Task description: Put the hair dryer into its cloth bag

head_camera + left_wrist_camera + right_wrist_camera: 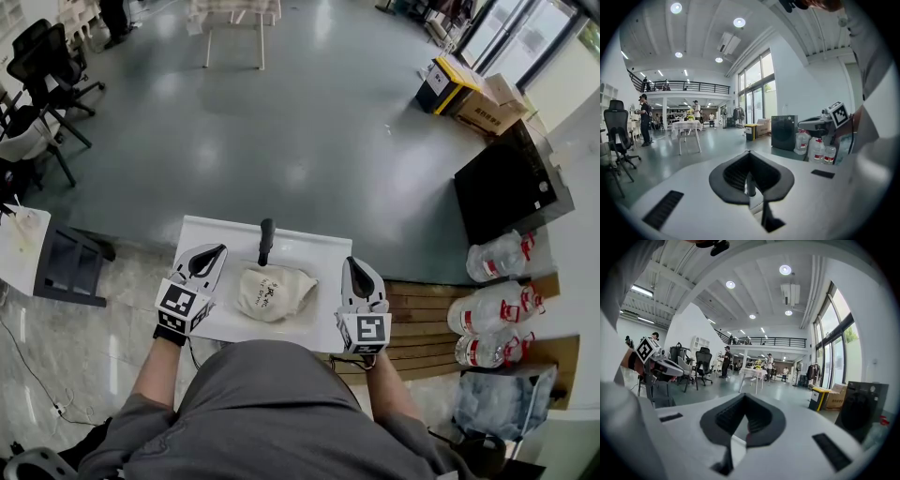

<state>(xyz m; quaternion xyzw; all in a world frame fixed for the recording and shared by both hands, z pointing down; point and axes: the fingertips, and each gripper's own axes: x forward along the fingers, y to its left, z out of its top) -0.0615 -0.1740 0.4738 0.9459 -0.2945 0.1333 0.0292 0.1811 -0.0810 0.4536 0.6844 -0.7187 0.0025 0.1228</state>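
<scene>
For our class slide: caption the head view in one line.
Left gripper and right gripper, both shut, flank the cloth bag on a white table, hair dryer protruding.

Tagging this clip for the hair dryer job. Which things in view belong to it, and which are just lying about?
Job: hair dryer, cloth bag, white table, left gripper, right gripper, both shut, empty.
Lying about: water bottles, office chairs, cardboard boxes.

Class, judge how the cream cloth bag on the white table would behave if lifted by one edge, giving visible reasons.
The cloth bag looks soft and creased, so it would probably sag. It bulges, with a black handle sticking out, so it is likely weighted and may tip toward that end.
</scene>
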